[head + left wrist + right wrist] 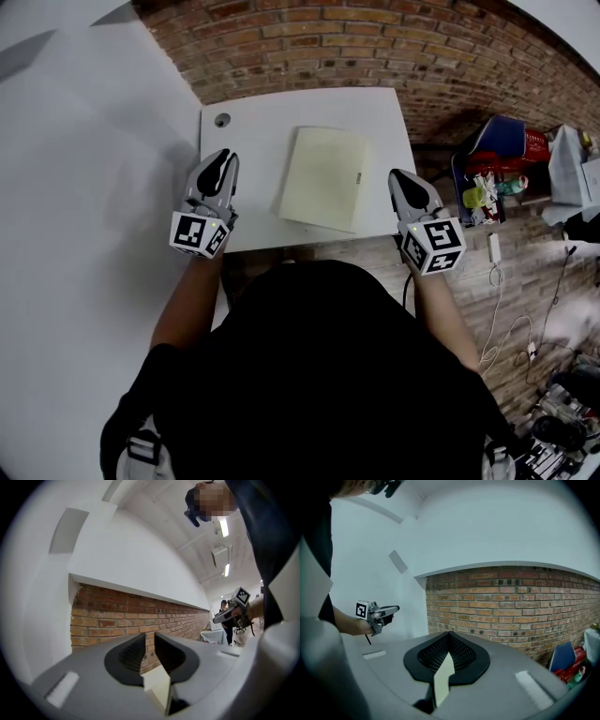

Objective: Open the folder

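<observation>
Bright, even light; fisheye edges curve and darken.

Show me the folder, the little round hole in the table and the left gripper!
folder (323, 178), head view, middle of its pale yellow cover.
round hole (222, 120), head view, its centre, near the far left corner of the table (253, 141).
left gripper (223, 156), head view, the tips of its jaws.
</observation>
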Motion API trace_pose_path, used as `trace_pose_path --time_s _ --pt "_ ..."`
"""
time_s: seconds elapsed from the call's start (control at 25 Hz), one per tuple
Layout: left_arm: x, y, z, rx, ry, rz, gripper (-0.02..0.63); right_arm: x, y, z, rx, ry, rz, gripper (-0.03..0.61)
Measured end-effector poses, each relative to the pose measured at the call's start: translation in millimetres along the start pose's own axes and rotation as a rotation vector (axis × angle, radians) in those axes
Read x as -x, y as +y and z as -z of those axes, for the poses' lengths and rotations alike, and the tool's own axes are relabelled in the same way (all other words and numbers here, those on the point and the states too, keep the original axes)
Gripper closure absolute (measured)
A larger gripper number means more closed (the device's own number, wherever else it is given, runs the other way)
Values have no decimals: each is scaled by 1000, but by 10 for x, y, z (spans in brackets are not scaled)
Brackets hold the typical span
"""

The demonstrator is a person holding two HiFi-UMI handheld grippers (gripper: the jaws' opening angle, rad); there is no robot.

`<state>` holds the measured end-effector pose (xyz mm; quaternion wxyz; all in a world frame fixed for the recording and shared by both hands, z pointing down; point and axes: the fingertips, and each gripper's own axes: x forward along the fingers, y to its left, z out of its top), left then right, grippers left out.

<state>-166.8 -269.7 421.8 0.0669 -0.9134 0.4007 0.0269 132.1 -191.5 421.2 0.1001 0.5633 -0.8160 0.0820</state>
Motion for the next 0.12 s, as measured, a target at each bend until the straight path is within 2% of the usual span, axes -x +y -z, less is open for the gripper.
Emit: trace_pose_path --time_s 0.12 --pt "20 45 -55 -2 -3 -2 601 12 4 -15 -11 -1 9 581"
